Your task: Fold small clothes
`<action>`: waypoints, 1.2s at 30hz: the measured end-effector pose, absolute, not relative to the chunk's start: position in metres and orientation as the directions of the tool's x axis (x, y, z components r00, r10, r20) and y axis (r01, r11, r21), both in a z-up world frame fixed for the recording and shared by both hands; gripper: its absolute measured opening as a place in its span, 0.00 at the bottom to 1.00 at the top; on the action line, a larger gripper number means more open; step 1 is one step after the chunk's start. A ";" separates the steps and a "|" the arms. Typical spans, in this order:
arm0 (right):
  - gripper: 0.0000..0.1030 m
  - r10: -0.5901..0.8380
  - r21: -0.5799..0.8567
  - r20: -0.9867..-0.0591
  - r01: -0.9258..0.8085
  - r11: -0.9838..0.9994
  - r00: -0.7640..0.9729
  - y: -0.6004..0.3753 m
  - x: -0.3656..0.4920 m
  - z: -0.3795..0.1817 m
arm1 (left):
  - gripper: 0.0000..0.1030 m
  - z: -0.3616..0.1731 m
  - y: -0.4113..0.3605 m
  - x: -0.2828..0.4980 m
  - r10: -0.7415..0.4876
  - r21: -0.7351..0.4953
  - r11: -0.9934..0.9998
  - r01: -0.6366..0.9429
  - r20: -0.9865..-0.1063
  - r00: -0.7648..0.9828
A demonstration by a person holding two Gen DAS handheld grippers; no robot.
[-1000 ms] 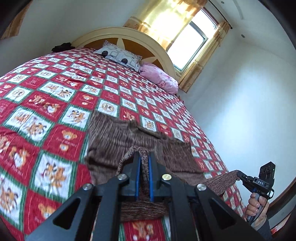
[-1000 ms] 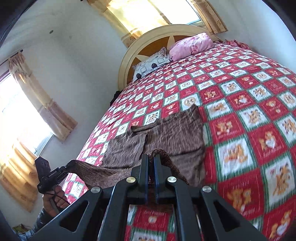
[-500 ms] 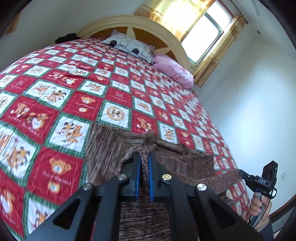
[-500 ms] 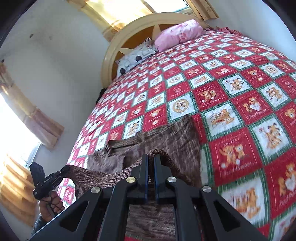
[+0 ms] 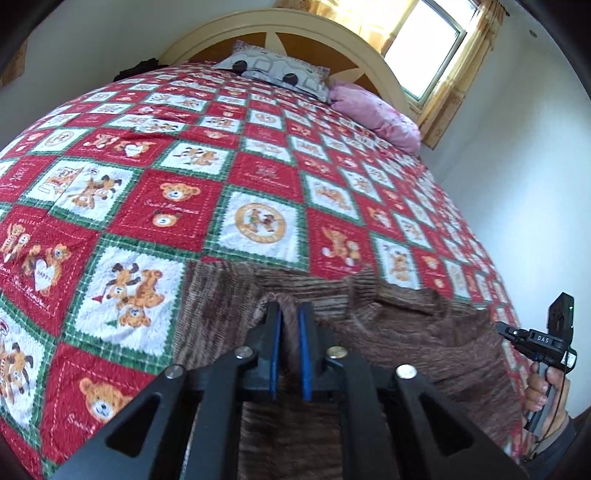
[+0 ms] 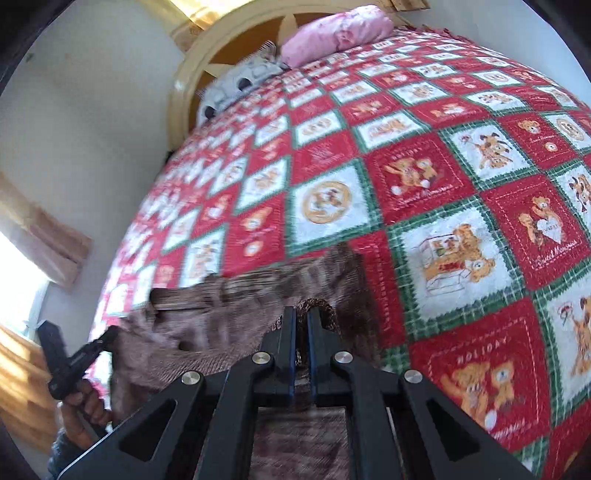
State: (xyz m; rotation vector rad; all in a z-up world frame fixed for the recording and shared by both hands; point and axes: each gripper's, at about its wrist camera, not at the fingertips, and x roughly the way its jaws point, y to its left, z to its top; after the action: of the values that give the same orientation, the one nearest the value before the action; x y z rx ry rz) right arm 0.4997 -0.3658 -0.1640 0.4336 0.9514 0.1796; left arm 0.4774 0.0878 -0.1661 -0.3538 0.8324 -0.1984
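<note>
Both grippers have come lower and further up the bed since the earlier frames, carrying the near edge of the brown knit garment [image 5: 424, 332] over the part that already lay flat, so that far less of the cloth now shows beyond the fingers. Its far hem lies straight across the quilt [image 5: 258, 155], roughly midway between the foot edge and the headboard [image 5: 280, 29], and the piece stretches from the left gripper [image 5: 290, 306] across to the right gripper [image 6: 301, 314].

A fold of knit sits between the blue pads of the left gripper; its jaws have just been opening a little, the pads now stand a narrow way apart, and whether they still press on the cloth cannot be told. On the right, the fingers are drawn nearly together, clamped on a small arched loop of the same fabric that pokes up just past the tips.

From the left wrist view the right gripper appears at the right-hand edge of the bed, gripped by a hand [image 5: 543, 387], with the garment's corner reaching to its tips. From the right wrist view the left gripper shows at the opposite edge, held by the other hand [image 6: 83, 406]; this part of the picture is blurred.

Two pillows, a grey patterned one [image 5: 280, 70] and a pink one [image 5: 373, 110], lie against the headboard, well apart from the garment.
</note>
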 end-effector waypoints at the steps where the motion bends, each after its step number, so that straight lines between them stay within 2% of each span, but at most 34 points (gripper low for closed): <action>1: 0.07 0.332 0.433 -0.745 0.041 0.901 0.578 -0.367 0.502 -0.166 | 0.14 -0.168 0.089 0.479 -0.263 -0.345 0.939 0.009 -0.698 0.666; 2: 0.08 0.331 0.436 -0.738 0.042 0.899 0.588 -0.369 0.501 -0.166 | 0.20 -0.168 0.092 0.481 -0.232 -0.325 0.946 -0.014 -0.705 0.671; 3: 0.18 0.330 0.443 -0.727 0.044 0.895 0.602 -0.370 0.499 -0.164 | 0.24 -0.168 0.097 0.483 -0.209 -0.318 0.947 -0.039 -0.706 0.677; 4: 0.37 0.339 0.460 -0.709 0.042 0.887 0.618 -0.373 0.495 -0.161 | 0.26 -0.167 0.104 0.481 -0.192 -0.322 0.944 -0.065 -0.701 0.686; 6: 0.57 0.360 0.486 -0.684 0.028 0.874 0.635 -0.375 0.488 -0.155 | 0.36 -0.167 0.119 0.476 -0.163 -0.337 0.935 -0.116 -0.694 0.701; 10: 0.57 0.356 0.435 -0.676 -0.040 0.899 0.645 -0.359 0.473 -0.141 | 0.36 -0.167 0.133 0.460 -0.097 -0.288 0.944 -0.161 -0.708 0.699; 12: 0.57 0.406 0.445 -0.669 -0.102 0.890 0.623 -0.345 0.466 -0.136 | 0.37 -0.163 0.130 0.446 -0.092 -0.269 0.952 -0.143 -0.702 0.706; 13: 0.57 0.427 0.449 -0.672 -0.125 0.885 0.605 -0.337 0.466 -0.135 | 0.41 -0.159 0.123 0.436 -0.093 -0.243 0.964 -0.110 -0.693 0.715; 15: 0.57 0.422 0.422 -0.699 -0.144 0.895 0.578 -0.321 0.468 -0.137 | 0.63 -0.154 0.109 0.423 -0.082 -0.181 0.982 -0.059 -0.682 0.727; 16: 0.57 0.402 0.396 -0.718 -0.141 0.907 0.569 -0.313 0.470 -0.140 | 0.67 -0.153 0.100 0.419 -0.074 -0.143 0.989 -0.034 -0.680 0.729; 19: 0.57 0.345 0.334 -0.757 -0.125 0.934 0.555 -0.296 0.474 -0.150 | 0.69 -0.152 0.076 0.412 -0.099 -0.087 0.995 0.054 -0.697 0.710; 21: 0.57 0.327 0.328 -0.770 -0.100 0.939 0.547 -0.294 0.472 -0.156 | 0.75 -0.154 0.063 0.414 -0.093 -0.038 0.995 0.093 -0.713 0.695; 25: 0.57 0.332 0.325 -0.777 -0.111 0.939 0.535 -0.291 0.458 -0.165 | 0.76 -0.169 0.052 0.434 0.058 0.136 0.989 0.062 -0.729 0.682; 29: 0.57 0.309 0.290 -0.785 -0.122 0.949 0.536 -0.290 0.447 -0.167 | 0.80 -0.178 0.076 0.456 0.111 0.123 0.992 -0.028 -0.749 0.653; 32: 0.57 0.299 0.274 -0.782 -0.130 0.953 0.547 -0.288 0.440 -0.165 | 0.79 -0.169 0.107 0.462 0.219 0.109 0.972 -0.207 -0.730 0.647; 34: 0.57 0.306 0.279 -0.775 -0.136 0.951 0.553 -0.286 0.437 -0.164 | 0.79 -0.168 0.120 0.460 0.211 0.062 0.968 -0.244 -0.729 0.651; 36: 0.57 0.306 0.283 -0.769 -0.130 0.950 0.562 -0.285 0.435 -0.164 | 0.79 -0.170 0.117 0.457 0.182 0.058 0.977 -0.206 -0.732 0.656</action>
State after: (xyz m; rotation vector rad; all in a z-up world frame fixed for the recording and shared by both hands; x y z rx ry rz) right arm 0.4352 -0.2853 -0.1643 0.2032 0.9410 0.2586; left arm 0.4572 0.1167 -0.1696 -0.0310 0.8265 0.2201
